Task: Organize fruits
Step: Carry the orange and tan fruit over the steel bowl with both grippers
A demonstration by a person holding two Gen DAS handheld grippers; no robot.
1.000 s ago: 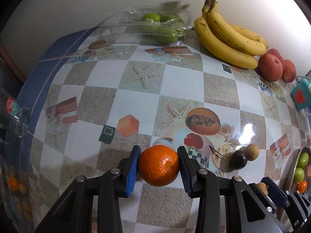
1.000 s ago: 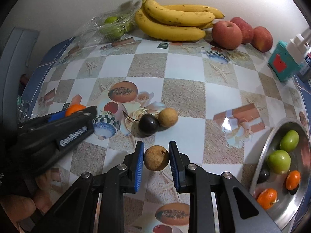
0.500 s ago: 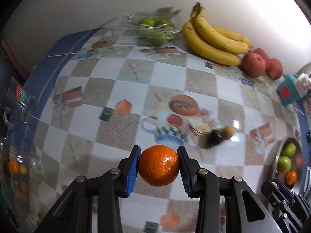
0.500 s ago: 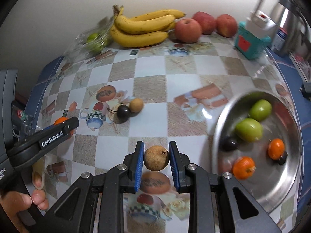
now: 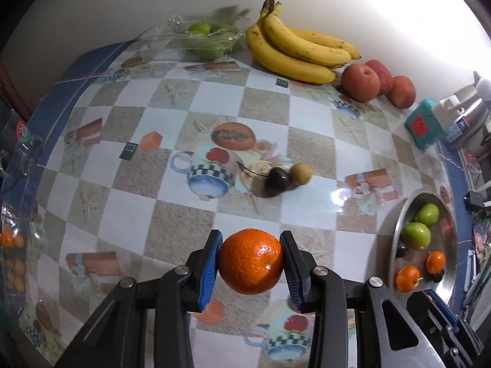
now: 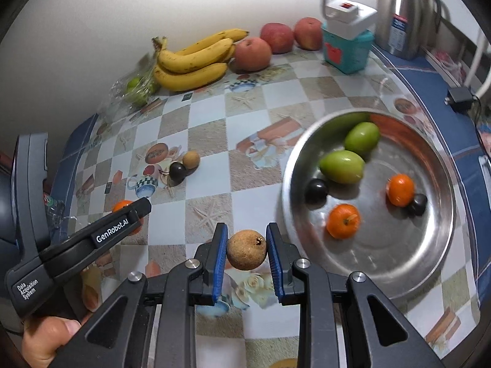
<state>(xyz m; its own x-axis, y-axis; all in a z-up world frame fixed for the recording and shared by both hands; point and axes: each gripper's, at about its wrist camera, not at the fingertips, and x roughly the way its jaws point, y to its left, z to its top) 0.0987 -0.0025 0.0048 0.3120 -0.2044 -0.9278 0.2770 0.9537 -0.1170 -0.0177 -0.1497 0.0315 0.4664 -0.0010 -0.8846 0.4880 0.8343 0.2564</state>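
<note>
Bare tablecloth (image 6: pixel 211 135) up to the metal bowl (image 6: pixel 429 245) — only cherry (image 6: pixel 177 170) and longan (image 6: pixel 191 159) mid-table

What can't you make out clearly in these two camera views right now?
- Right gripper, left wrist view: cut off at the corner; its load is hidden.
- Green fruits in the plastic tray: film glare blurs the count.
- Mandarin, right wrist view: mostly behind the left gripper's finger.
- Small orange fruits, left edge: blurred by distortion.

My blue pads (image 5: pixel 211 268) grip an orange tangerine (image 5: pixel 251 265) and a brown fruit (image 6: pixel 247 249) over the checked beige-and-white tablecloth (image 5: pixel 267 98), near yellow bananas (image 5: pixel 294 49) and a silver bowl (image 6: pixel 399 263)
</note>
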